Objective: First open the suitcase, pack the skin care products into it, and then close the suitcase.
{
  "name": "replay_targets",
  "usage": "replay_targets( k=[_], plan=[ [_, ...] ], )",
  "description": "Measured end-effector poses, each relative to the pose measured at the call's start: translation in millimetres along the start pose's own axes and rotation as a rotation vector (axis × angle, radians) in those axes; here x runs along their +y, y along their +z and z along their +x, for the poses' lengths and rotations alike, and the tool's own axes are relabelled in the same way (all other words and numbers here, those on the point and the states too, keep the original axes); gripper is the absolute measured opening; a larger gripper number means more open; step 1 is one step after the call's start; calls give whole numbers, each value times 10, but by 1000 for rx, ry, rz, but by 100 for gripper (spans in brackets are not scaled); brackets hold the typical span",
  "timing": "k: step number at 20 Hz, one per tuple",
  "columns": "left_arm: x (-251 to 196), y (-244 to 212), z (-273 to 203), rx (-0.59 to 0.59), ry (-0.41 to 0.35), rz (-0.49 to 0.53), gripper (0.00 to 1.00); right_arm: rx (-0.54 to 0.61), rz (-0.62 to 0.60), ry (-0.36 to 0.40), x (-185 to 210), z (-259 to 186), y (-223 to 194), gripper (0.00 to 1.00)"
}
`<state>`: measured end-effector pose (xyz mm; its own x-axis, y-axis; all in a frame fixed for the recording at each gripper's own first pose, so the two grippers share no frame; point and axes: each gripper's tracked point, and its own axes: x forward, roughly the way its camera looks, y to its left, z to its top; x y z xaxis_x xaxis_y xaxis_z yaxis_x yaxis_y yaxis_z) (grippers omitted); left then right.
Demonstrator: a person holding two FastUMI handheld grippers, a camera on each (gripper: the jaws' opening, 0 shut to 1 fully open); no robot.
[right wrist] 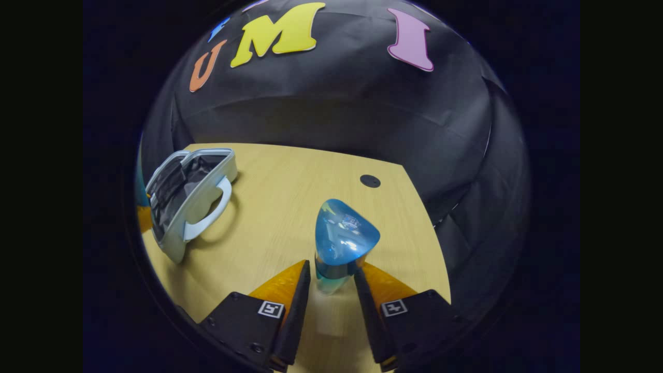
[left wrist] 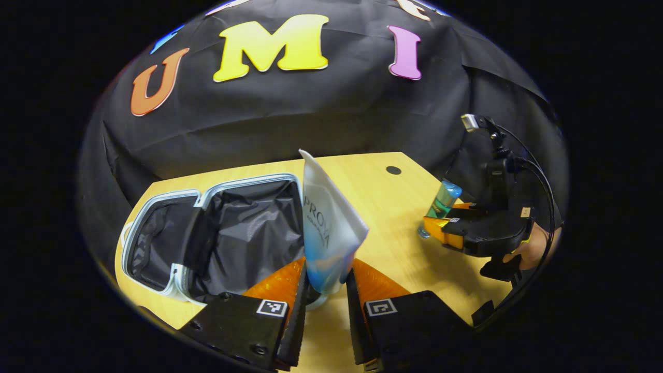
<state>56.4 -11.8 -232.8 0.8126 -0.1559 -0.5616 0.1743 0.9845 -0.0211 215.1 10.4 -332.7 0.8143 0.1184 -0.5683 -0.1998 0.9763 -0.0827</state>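
Note:
A white and blue skin care tube (left wrist: 329,228) stands cap down between the fingers of my left gripper (left wrist: 327,290), which is shut on its lower end, just right of the open suitcase (left wrist: 243,180). The pale blue suitcase lies flat with its dark lining showing. Farther right, my right gripper (left wrist: 440,228) holds a blue-green bottle (left wrist: 443,199), slightly tilted, its base at the table. In the right gripper view that bottle (right wrist: 342,235), with its rounded blue cap, sits between the fingers of my right gripper (right wrist: 332,280), both touching its body. The suitcase (right wrist: 202,207) lies far left, handle toward me.
The wooden table (left wrist: 393,207) has a small dark cable hole (left wrist: 393,170) near its far right corner, also seen as a hole (right wrist: 370,181) in the right gripper view. A hand (left wrist: 533,251) holds the right gripper. Black cloth walls close the far and right table edges.

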Motion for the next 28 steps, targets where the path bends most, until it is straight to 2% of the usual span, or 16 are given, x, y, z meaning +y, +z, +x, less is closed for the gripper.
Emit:
replay_targets(
  k=[1,2,3,5,9,12,16,18,21,28],
  plan=[
    [95,-28,-5,8,12,-11,41,-1,-4,-6,6,9,7,47],
    [172,-48,-27,13,20,-21,41,-5,5,-1,43,-52,46,49],
    [261,-64,-39,16,27,-27,41,0,16,2,54,-29,29,40],
    [432,-65,-43,23,42,-31,41,10,14,-5,94,-111,-19,36],
    [726,-95,-20,53,72,-10,41,4,13,3,249,-463,-44,36],
    [927,-206,28,89,81,-15,41,20,60,24,418,-796,-78,35],
    [1191,-464,164,176,102,-61,41,35,116,22,585,-1200,-122,36],
    [1267,-570,212,224,108,-82,41,29,95,35,665,-1351,-149,34],
    [1319,-667,293,272,95,-89,41,40,61,25,659,-1510,-191,35],
    [1418,-938,494,414,126,-87,41,76,116,-18,631,-1632,-303,36]
  ],
)
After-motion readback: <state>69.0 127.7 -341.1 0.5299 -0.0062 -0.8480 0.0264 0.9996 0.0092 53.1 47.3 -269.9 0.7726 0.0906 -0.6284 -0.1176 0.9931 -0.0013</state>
